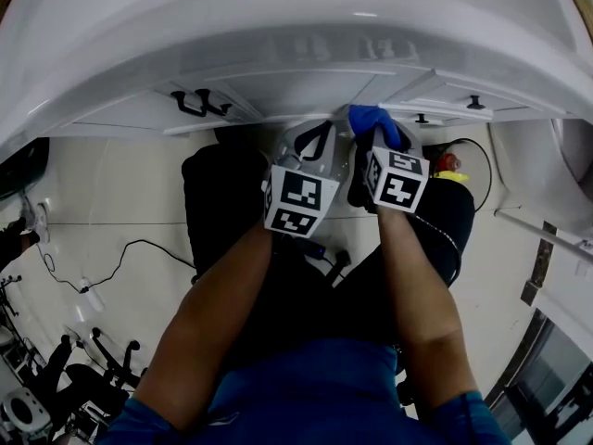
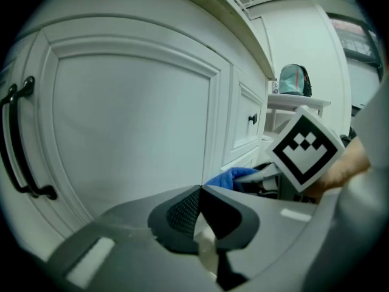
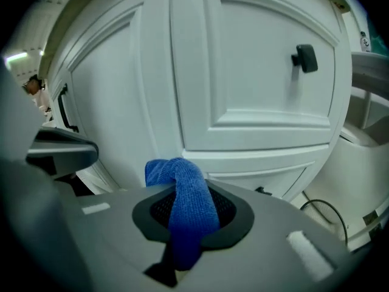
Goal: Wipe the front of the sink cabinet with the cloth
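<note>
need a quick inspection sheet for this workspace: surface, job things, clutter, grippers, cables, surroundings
surface: white cabinet front, panelled doors, black handle and knob
job's things: blue cloth, bunched up, not spread flat
clutter: bag on a shelf off to the side
grippers: left gripper jaws together, empty; right gripper shut on the cloth
cables: black cable loose on the floor
surroundings: pale floor; dark equipment at one edge, too dim to name
</note>
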A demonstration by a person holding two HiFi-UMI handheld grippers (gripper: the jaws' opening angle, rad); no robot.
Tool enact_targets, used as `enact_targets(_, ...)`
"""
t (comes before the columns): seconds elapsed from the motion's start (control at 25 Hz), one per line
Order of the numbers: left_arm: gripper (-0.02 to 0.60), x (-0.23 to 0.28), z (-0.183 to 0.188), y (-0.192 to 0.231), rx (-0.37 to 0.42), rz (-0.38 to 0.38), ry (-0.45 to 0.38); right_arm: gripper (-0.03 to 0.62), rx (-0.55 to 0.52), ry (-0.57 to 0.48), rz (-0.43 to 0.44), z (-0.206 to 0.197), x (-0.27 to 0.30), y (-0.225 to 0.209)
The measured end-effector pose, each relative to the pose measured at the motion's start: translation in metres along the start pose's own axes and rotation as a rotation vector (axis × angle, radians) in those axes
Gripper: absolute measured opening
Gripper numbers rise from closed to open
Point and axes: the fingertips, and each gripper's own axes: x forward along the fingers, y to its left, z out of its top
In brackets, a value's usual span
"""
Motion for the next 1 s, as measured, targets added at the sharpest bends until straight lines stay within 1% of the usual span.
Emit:
enact_targets(0.16,0.006,0.004,-0.009,0.003,0.001,-0.006,0.035,0.061,0.012,0.114,-0.014,-0.027,0.024,-0.005)
enact_targets(0.28,0.006,0.005,-0.010,0.007,0.013,-0.006,0.054,0.063,0.012,0.178,-0.030,-0.045,0.037,-0.012)
enact_targets(0.4,0.006,0.006,-0.014,0.008,-0.008,-0.005,0.063,0.061,0.011,0.245,-0.048,-0.060,0.043,-0.019)
enact_targets(0.52,0.006,0.006,-0.017,0.008,-0.007,-0.005,0.074,0.061,0.006,0.303,-0.043,-0.066,0.043,-0.014)
enact_targets(0.64,0.006,0.002,-0.017,0.012,0.005,0.003,0.082,0.061,0.028,0.375,-0.031,-0.095,0.058,-0.014)
enact_targets(0.72,0.006,-0.001,-0.015,0.015,0.010,0.009,0.080,0.061,0.011,0.375,-0.033,-0.094,0.065,-0.014)
enact_targets(0.8,0.006,-0.002,-0.017,0.016,-0.003,0.011,0.081,0.061,0.008,0.376,-0.027,-0.093,0.070,-0.014)
enact_targets(0.92,0.006,0.000,-0.026,0.012,-0.004,0.002,0.098,0.061,0.054,0.414,0.014,-0.102,0.070,-0.004)
enact_targets(1.0,0.006,-0.001,-0.028,0.015,0.002,0.006,0.107,0.063,0.059,0.428,0.035,-0.106,0.066,0.004)
